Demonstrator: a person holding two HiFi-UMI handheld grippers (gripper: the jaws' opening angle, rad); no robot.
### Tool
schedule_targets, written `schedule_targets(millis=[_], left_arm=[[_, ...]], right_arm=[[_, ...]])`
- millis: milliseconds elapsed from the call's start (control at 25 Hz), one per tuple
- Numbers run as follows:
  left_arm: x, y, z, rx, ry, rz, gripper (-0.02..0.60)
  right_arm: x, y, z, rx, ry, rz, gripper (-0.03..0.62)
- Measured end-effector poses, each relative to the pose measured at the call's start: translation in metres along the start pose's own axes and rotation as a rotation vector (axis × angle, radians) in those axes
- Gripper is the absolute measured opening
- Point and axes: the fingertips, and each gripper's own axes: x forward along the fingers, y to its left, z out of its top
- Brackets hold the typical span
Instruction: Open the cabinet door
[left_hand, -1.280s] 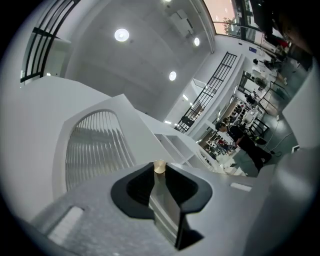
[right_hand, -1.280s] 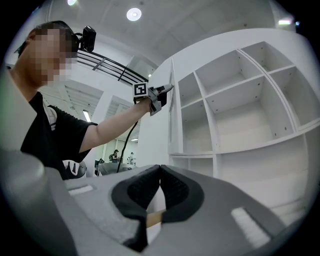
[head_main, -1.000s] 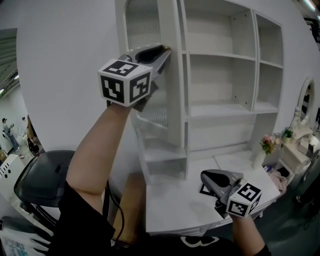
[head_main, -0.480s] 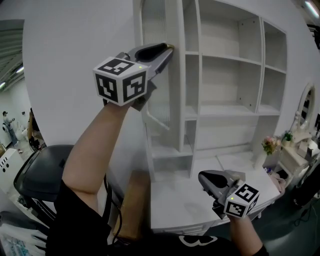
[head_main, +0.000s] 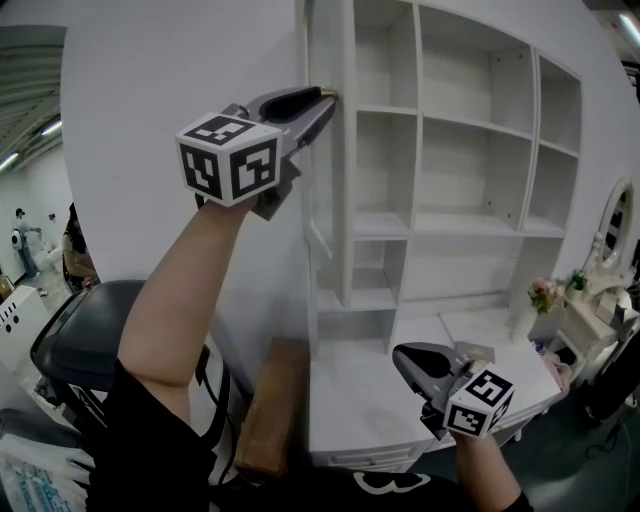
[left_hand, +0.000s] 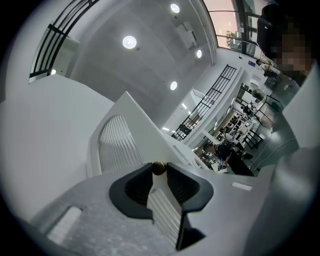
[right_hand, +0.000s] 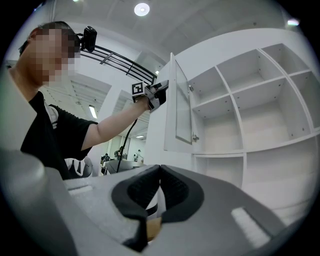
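Observation:
The white cabinet door, with a ribbed glass pane, stands swung out edge-on from the shelf unit. My left gripper is raised to the door's free edge. In the left gripper view the door's edge fills the gap between the jaws, and the small brass knob sits between the fingertips of this left gripper. Its jaws have just been opening, but the pads still touch the door. My right gripper hangs low over the white desk top; in its own view this right gripper is shut on nothing.
The open shelves are bare. Pink flowers and a small dresser with an oval mirror stand at the right. A dark chair and a brown box sit at the lower left by the white wall.
The door has swung further out and now shows almost edge-on, with my left gripper still at its edge. The right gripper has stayed low over the desk.

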Motion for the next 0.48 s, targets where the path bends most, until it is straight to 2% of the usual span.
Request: schedule_targets(millis=[480], left_arm=[[-0.047,0.034,0.002,-0.033,-0.004,0.036,0.107]], right_arm=[[0.016,0.029,-0.010,0.014,0.021,0.023,0.003]])
